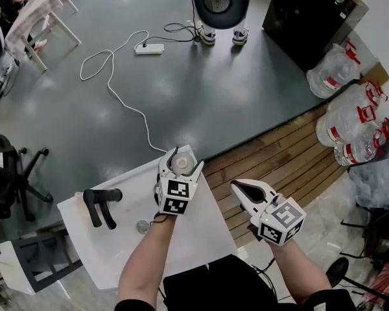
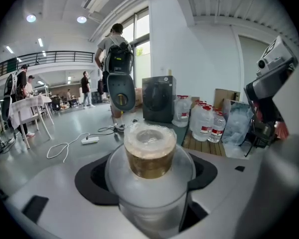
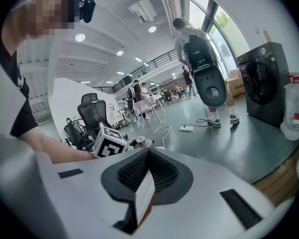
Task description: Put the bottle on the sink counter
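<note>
My left gripper (image 1: 179, 165) is shut on a clear bottle (image 1: 180, 163) and holds it upright over the far corner of the white sink counter (image 1: 204, 235). In the left gripper view the bottle (image 2: 150, 156) fills the space between the jaws, showing a gold-brown neck under a clear wrapped cap. Whether its base touches the counter is hidden. My right gripper (image 1: 237, 186) hovers to the right of the counter, over the wooden decking, shut with nothing in it. From the right gripper view, that gripper (image 3: 148, 151) has its jaws pressed together, and the bottle (image 3: 141, 143) shows small beyond them.
A black faucet (image 1: 101, 203) and a drain (image 1: 142, 225) are on the counter's left part. Several large water jugs (image 1: 342, 118) stand at the right beside a black appliance (image 1: 311, 11). A power strip with white cable (image 1: 149, 48) lies on the grey floor. A person (image 1: 221, 8) stands ahead.
</note>
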